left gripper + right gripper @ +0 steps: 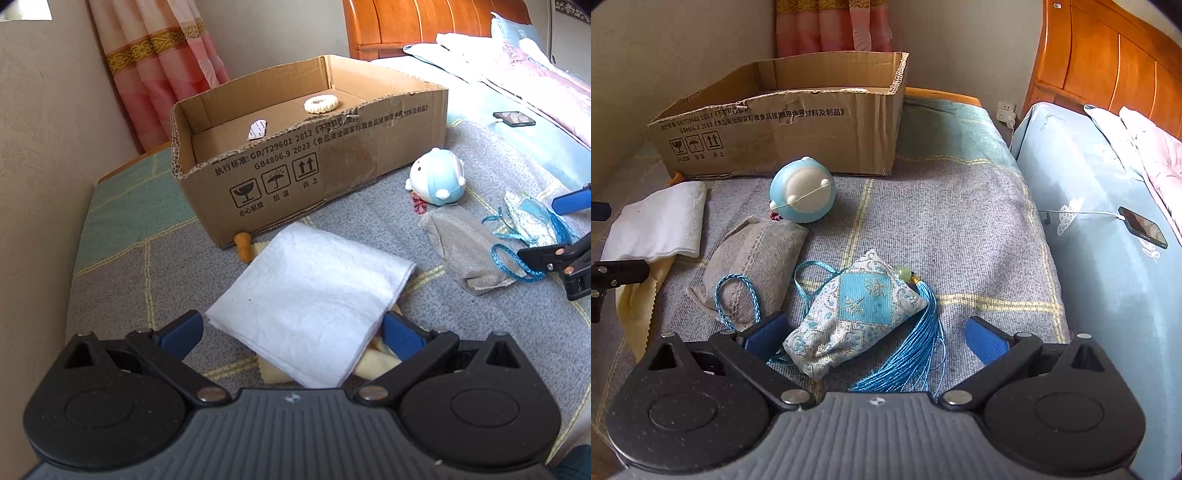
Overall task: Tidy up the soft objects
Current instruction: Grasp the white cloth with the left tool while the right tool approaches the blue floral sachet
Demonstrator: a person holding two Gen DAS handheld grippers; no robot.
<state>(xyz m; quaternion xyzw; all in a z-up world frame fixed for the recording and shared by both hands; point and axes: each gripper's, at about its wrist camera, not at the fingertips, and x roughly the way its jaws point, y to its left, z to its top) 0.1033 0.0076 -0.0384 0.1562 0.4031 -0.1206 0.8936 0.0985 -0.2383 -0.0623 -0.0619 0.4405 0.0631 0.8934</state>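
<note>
You are working on a grey checked blanket (960, 229) beside a bed, with a pink curtain (162, 62) behind. Farthest left, your left gripper (291, 332) stands spread wide around the near end of the folded white cloth (314, 295), which lies on a yellow cloth (376, 363) (mostly hidden beneath it). Behind sits the open cardboard box (332, 155), a cream knitted ring (320, 103) inside; a small orange thing (243, 246) at its corner is hard to make out. Next come the blue-and-white plush toy (802, 195) and the grey sachet (753, 266) with its blue cord. Your right gripper (877, 338) is also spread, its fingers either side of the embroidered blue pouch (857, 314), tassel trailing. A phone (1143, 227) lies on the bed, far right.
</note>
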